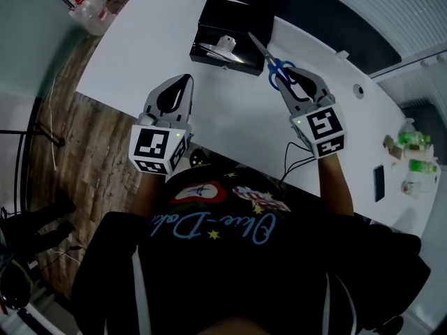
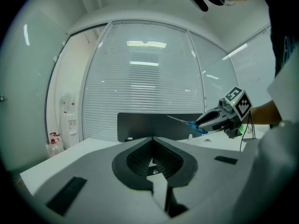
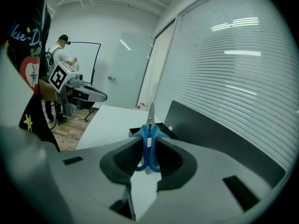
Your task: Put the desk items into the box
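Right gripper [image 1: 285, 72]: closed on the blue handles of a pair of scissors [image 1: 272, 60]. Its own view shows both jaws pressing the handle loops from either side. It is tilted somewhat downward, over the far right part of the table.

Scissors: held by the handles, blades shut and pointing away from the person toward the box. In the head view the blade tip overlaps the box's right side. How high it rides above the box cannot be told.

Left gripper [image 1: 185, 81]: jaws drawn together with nothing between them. It hangs roughly level above the table's near left part, well apart from the box and from the right gripper.

Box [image 1: 209, 16]: black, open, at the far middle of the table. A small white item [image 1: 225, 42] and some silvery pieces already lie inside.

Table [image 1: 140, 54]: white. No other loose item shows near the grippers.

Step in hand: judged from the pose, the scissors are being carried to the box and have not yet been let go.

Next move: bring the scissors fully over the open box, lower them until the blades clear the near wall, then part the jaws so they settle inside beside the other pieces. The long blades may catch on the rim, so laying them along the box's longer side looks safest.
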